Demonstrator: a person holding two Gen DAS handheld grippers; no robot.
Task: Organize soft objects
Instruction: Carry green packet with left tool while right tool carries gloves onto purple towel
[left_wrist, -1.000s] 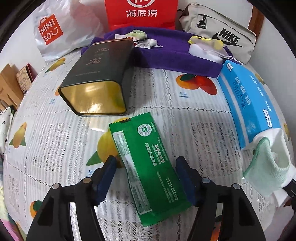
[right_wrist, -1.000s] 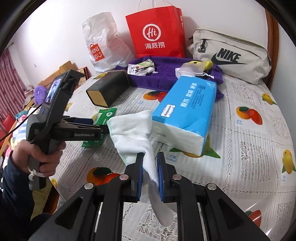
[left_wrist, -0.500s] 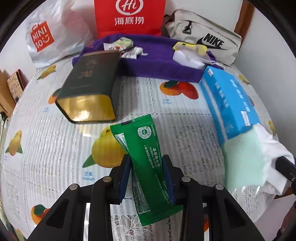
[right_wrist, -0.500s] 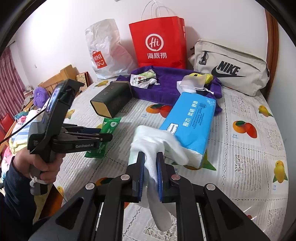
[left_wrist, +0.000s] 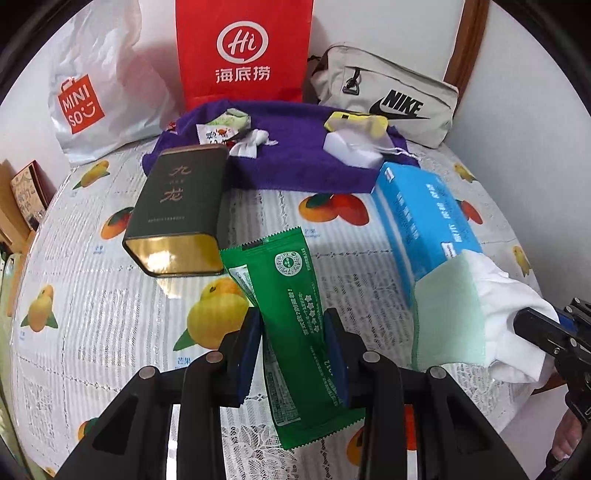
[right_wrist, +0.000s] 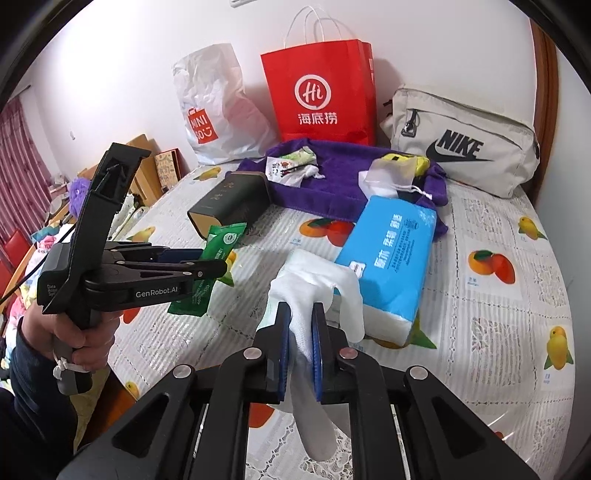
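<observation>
My left gripper (left_wrist: 291, 322) is shut on a green foil packet (left_wrist: 291, 280) and holds it tilted above the fruit-print tablecloth (left_wrist: 110, 314). In the right wrist view the left gripper (right_wrist: 216, 264) sits at the left in a person's hand, with the packet (right_wrist: 221, 240) sticking out past its fingers. My right gripper (right_wrist: 301, 314) is shut on a white cloth (right_wrist: 314, 280) with a pale green face (left_wrist: 447, 314). The cloth hangs limp just in front of a blue tissue pack (right_wrist: 391, 251). A purple towel (left_wrist: 295, 158) lies at the back with small pouches on it.
A dark tea tin (left_wrist: 177, 199) lies on its side left of the packet. A red paper bag (left_wrist: 243, 51), a white Miniso bag (left_wrist: 92, 92) and a beige Nike pouch (left_wrist: 388, 99) line the back wall. The table's edge drops off at the left near furniture (right_wrist: 155, 173).
The left jaws have shut on the green packet and raised it off the cloth. The right gripper has risen a little with the white cloth, which now hangs closer to the tissue pack.
</observation>
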